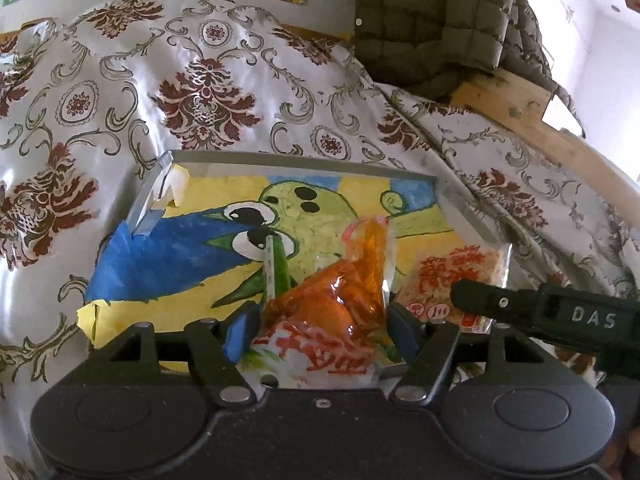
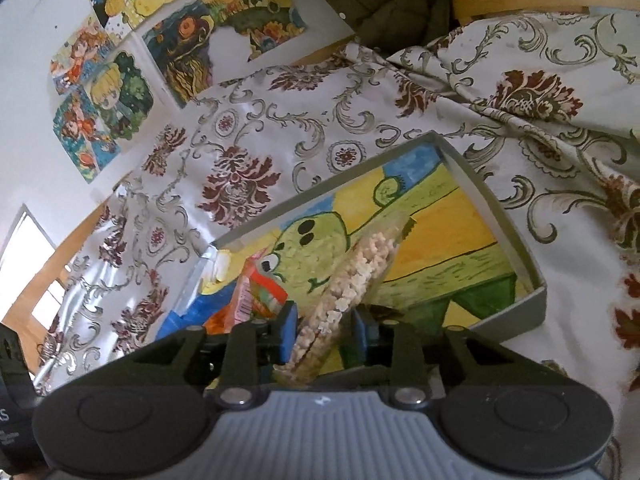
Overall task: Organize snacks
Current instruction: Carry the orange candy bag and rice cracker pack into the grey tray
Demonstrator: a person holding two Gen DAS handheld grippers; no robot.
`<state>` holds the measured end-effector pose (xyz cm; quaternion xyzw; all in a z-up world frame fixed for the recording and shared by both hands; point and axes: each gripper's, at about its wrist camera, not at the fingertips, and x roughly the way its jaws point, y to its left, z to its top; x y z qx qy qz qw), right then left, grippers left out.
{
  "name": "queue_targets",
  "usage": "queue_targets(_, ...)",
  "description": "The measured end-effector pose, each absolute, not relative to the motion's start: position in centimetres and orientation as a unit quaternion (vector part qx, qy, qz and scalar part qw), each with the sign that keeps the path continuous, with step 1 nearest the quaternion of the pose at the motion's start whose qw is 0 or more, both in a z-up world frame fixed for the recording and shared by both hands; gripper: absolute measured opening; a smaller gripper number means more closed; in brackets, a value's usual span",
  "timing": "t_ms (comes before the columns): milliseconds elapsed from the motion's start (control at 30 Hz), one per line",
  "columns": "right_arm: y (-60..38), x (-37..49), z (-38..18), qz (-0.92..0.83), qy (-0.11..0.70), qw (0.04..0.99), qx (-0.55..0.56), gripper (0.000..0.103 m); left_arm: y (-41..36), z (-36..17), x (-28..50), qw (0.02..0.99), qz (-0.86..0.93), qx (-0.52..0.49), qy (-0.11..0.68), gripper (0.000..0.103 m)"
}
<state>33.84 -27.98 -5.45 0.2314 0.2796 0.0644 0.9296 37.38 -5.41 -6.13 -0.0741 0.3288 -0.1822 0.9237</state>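
Left gripper [image 1: 320,330] fingers wide, orange snack packet [image 1: 340,300] between them inside painted tray [image 1: 300,158]. Right gripper [image 2: 325,326] fingers narrow around cereal-puff bag [image 2: 352,276] over same tray; "DAS" legible on it.

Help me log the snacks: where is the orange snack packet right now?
Left wrist view: the orange snack packet sits between the left gripper fingers, over the painted tray.

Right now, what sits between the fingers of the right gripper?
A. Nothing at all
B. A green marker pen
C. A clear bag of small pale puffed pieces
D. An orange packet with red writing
C: in the right wrist view a clear bag of small pale puffed pieces stands between the fingers of the right gripper, over the shallow box with the painted bottom; the orange packet sits at the left gripper.
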Motion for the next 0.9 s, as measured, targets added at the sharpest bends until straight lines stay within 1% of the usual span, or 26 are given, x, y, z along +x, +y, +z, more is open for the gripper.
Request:
queue_targets(67,-28.0,33.8,-5.3,0.059,0.281,0.932,0.223,0.042,-5.4,-5.9,37.3,0.925,-0.18,-0.078,0.326,0.077)
queue_targets(167,-28.1,33.6,-5.0,0.056,0.281,0.933,0.217,0.052,-5.5,-5.3,36.9,0.929,-0.186,-0.074,0.311,0.081)
queue_targets(300,-28.6,33.5,-4.7,0.059,0.282,0.93,0.228,0.057,-5.7,-4.8,36.5,0.932,-0.185,-0.068,0.305,0.081)
queue_targets(367,-28.8,33.4,-4.5,0.057,0.279,0.931,0.228,0.062,-5.6,-4.7,36.3,0.933,-0.18,-0.07,0.303,0.082)
queue_targets(400,-29.0,33.1,-4.3,0.055,0.275,0.932,0.229,0.064,-5.6,-4.6,36.2,0.934,-0.178,-0.07,0.302,0.084)
queue_targets(433,-29.1,33.0,-4.1,0.055,0.272,0.933,0.23,0.066,-5.6,-4.4,36.0,0.935,-0.175,-0.071,0.3,0.09)
queue_targets(467,-29.3,32.7,-3.8,0.054,0.267,0.934,0.23,0.068,-5.5,-4.2,35.8,0.938,-0.171,-0.071,0.295,0.093)
queue_targets(600,-29.9,31.6,-2.6,0.047,0.247,0.942,0.223,0.075,-5.5,-2.8,34.6,0.947,-0.166,-0.058,0.267,0.095)
queue_targets(667,-30.1,30.8,-1.9,0.044,0.237,0.946,0.218,0.077,-5.4,-2.0,33.9,0.952,-0.162,-0.055,0.253,0.101)
queue_targets(900,-30.1,27.6,0.7,0.038,0.196,0.963,0.182,0.09,-4.6,0.6,30.7,0.964,-0.146,-0.059,0.215,0.102)
